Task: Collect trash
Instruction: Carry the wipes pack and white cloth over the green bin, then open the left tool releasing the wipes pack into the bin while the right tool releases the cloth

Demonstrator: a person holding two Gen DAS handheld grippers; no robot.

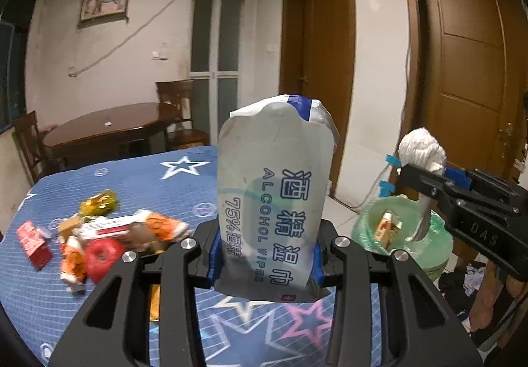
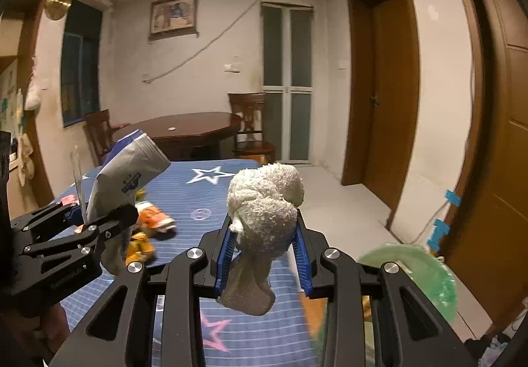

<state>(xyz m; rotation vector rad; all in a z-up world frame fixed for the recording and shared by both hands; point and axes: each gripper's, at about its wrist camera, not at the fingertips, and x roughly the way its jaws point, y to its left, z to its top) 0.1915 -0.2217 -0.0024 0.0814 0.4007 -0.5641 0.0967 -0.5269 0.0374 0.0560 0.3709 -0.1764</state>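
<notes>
While clamped upright, wipes pack [image 1: 274, 202] between left tool [image 1: 267, 255] fingers.

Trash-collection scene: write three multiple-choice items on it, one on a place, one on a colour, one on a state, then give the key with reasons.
1. Where is the bin relative to the table?
A. on the tabletop
B. beside the table, lower down
C. under the far wooden table

2. What colour is the bag lining the bin?
A. green
B. black
C. red

3. What is the state of the left gripper?
A. open and empty
B. shut on a white wad
C. shut on the wipes packet

Key:
1 B, the bin sits past the edge of the table and below it.
2 A, the liner shows pale green around the rim.
3 C, the left gripper clamps the wipes packet between its blue pads; the white wad is in the right gripper.
</notes>
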